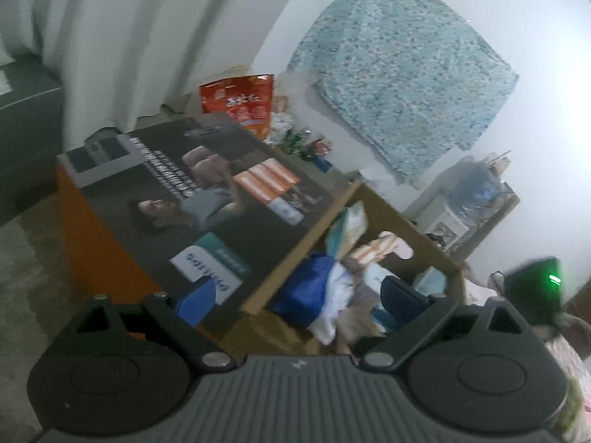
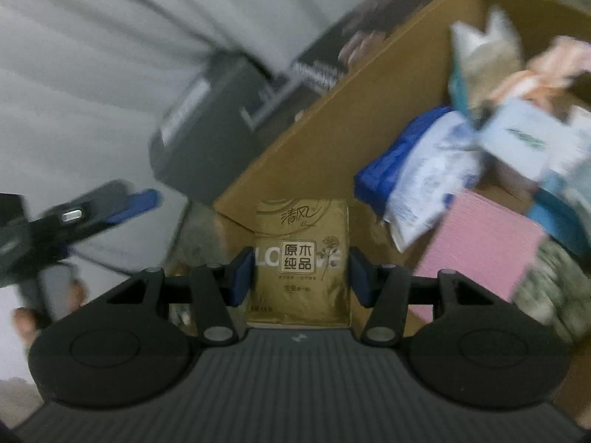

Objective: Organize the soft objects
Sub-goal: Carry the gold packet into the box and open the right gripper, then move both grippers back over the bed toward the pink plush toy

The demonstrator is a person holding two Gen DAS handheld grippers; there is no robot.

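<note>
Right gripper (image 2: pixel 300 273) fingers clamp a gold tissue pack (image 2: pixel 301 258) beside the cardboard box (image 2: pixel 325 125) — left gripper (image 1: pixel 300 301) fingers wide, empty.

Black tool (image 2: pixel 299 277), blue pads (image 2: pixel 242 282)

One cardboard box (image 2: pixel 332 118) sitting ahead of the claw, one gold tissue pack (image 2: pixel 301 258) sitting between its pads, one pink pad (image 2: pixel 480 243) lying right.

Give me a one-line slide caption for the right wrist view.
Right gripper holds a gold tissue pack between its fingers beside an open cardboard box of soft goods.
</note>
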